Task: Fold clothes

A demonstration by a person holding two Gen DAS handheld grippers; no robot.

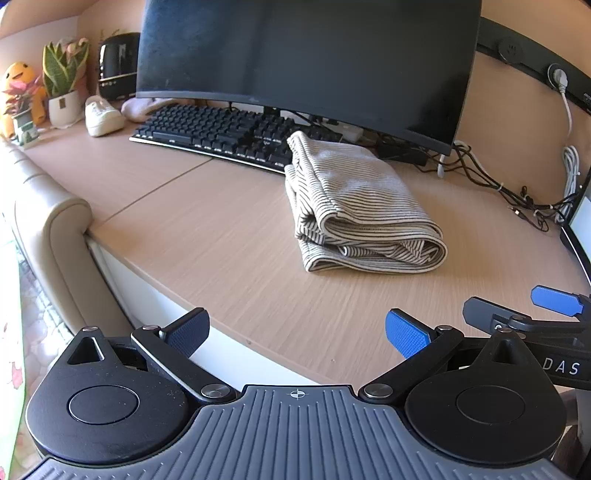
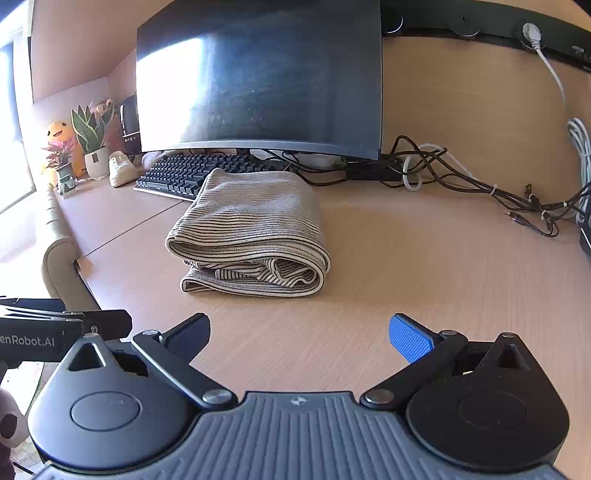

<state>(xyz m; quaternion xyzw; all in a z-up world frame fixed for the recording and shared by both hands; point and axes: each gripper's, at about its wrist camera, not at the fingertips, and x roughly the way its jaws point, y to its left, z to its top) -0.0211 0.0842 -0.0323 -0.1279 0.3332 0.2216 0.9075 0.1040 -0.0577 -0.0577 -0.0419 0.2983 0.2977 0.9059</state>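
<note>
A: Where is the striped cloth (image 1: 354,206)?

B: Folded into a thick bundle on the counter (image 1: 221,236), just in front of the monitor (image 1: 306,62). Its far edge touches or overlaps the near edge of the keyboard (image 1: 221,133), which sits under the monitor. The rolled, layered end of the bundle faces the cameras.

A: And the left gripper (image 1: 295,332)?

B: Its jaws stand wide apart with nothing between them, one pad dark, the other blue. It hangs over the near edge of the counter, well apart from the cloth, on the near side away from the monitor.

A: The right gripper (image 2: 299,334)?

B: Same story: jaws spread, nothing held, over bare counter on the side of the cloth farthest from the monitor. In the left wrist view it also shows at the right edge (image 1: 546,314), close beside the left one.

A: What else sits around the monitor?

B: To the left of the monitor there is a white shoe (image 1: 101,116), a potted plant in a white pot (image 1: 64,88), a small pink-leaved plant (image 1: 22,107), a yellow plush toy (image 1: 18,77), and a black appliance (image 1: 118,66) behind the shoe. To the right of the monitor a tangle of black and white cables (image 2: 461,177) runs across the counter, and a white plug (image 2: 532,33) sits in a dark rail on the wall. A padded beige edge (image 1: 55,236) meets the counter at the left.
</note>
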